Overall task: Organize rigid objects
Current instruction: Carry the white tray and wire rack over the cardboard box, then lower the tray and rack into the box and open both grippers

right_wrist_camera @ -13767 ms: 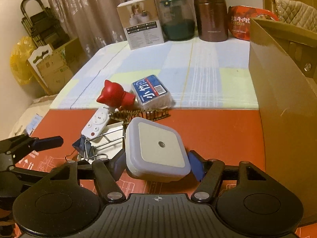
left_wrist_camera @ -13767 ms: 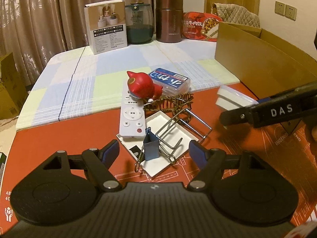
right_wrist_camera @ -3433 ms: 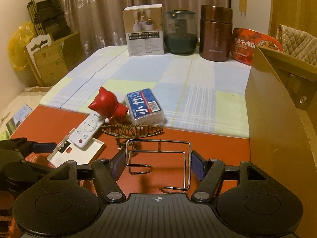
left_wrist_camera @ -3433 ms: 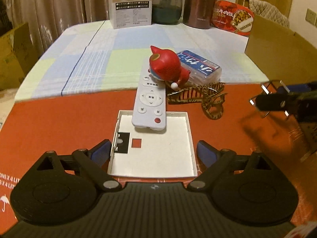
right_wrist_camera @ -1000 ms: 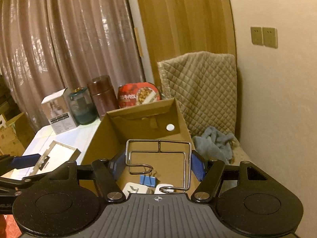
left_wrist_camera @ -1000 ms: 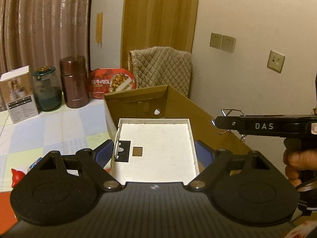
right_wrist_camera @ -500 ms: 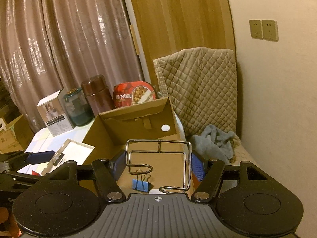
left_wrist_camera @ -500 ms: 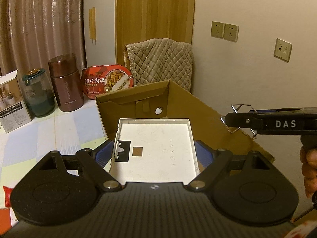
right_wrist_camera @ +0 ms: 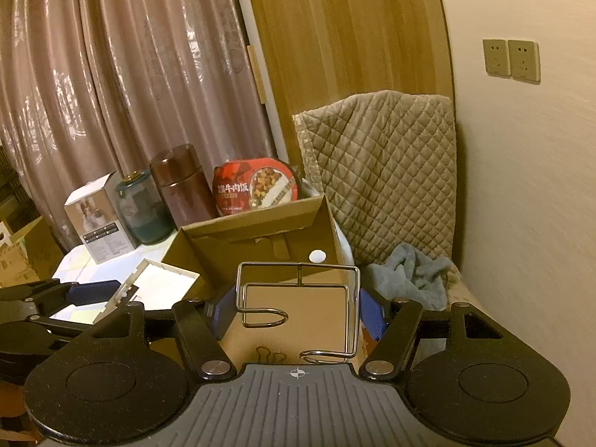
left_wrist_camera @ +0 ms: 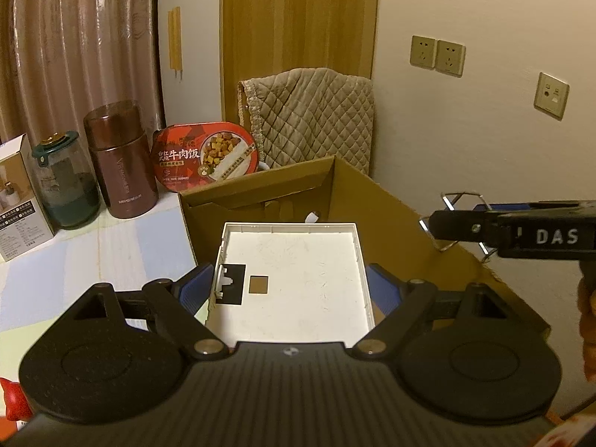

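Flat white tray (left_wrist_camera: 294,272); bent wire rack (right_wrist_camera: 298,309); cardboard box (left_wrist_camera: 391,216).

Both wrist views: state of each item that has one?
Left gripper: shut on white plastic tray, held over the box edge.
Right gripper: shut on wire rack, above the box.
Cardboard box: open.
Brown flask: upright, lid on.
Glass jar: upright, lidded.

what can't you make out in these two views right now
- Floor of the cardboard box: in the left wrist view, hidden by the white plastic cover held in the left gripper.
- Box contents: in the right wrist view, only binder clip loops peek above the gripper body.
- Wire rack in the right gripper: its near end is cut off by the gripper body.
- Red figurine: cut by the left wrist view's left edge.
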Motion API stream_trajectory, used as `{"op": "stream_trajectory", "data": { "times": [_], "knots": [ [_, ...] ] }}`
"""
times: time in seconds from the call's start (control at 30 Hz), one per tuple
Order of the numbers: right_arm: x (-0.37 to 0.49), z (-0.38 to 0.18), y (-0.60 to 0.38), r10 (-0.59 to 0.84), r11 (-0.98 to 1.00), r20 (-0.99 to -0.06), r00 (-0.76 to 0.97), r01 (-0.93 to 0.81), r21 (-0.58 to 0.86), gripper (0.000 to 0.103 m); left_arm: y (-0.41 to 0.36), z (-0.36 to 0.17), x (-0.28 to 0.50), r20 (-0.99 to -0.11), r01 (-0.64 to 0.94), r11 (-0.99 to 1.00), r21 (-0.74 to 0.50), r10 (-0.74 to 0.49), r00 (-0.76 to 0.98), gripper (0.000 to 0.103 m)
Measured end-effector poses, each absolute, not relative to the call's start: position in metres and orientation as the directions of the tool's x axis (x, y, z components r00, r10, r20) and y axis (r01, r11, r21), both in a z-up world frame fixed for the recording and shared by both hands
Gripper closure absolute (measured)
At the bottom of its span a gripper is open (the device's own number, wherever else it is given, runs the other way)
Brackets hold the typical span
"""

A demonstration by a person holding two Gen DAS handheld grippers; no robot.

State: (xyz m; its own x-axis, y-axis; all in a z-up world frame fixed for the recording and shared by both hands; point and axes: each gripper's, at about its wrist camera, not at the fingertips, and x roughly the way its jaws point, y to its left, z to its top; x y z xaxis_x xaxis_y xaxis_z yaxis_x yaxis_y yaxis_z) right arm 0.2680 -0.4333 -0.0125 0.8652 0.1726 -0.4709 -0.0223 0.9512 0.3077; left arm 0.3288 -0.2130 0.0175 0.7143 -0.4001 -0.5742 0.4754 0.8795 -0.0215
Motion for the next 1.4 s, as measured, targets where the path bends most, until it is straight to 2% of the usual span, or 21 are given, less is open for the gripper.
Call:
{"op": "stream_trajectory", "data": {
  "times": [0.2, 0.5, 0.87, 1.4],
  "knots": [
    [0.269, -0.015, -0.437, 0.166, 0.950, -0.471, 0.866, -0.012, 0.313, 0.039, -0.214, 0.009, 0.343, -0.598, 0.468, 0.883, -0.033, -0.393, 0.699, 0.018],
    [0.264, -0.016, -0.440, 0.165, 0.948, -0.476, 0.864, -0.006, 0.318, 0.039, -0.202, 0.022, 0.334, -0.557, 0.438, 0.899, -0.027, -0.377, 0.740, 0.018],
    [0.260, -0.014, -0.429, 0.176, 0.950, -0.479, 0.860, -0.021, 0.312, 0.039, -0.187, 0.033, 0.324, -0.552, 0.425, 0.905, -0.013, -0.361, 0.751, 0.018],
    [0.261, -0.026, -0.415, 0.183, 0.961, -0.545, 0.818, -0.032, 0.275, 0.038, -0.177, 0.028, 0.317, -0.562, 0.419, 0.908, -0.016, -0.355, 0.747, 0.018]
  ]
}}
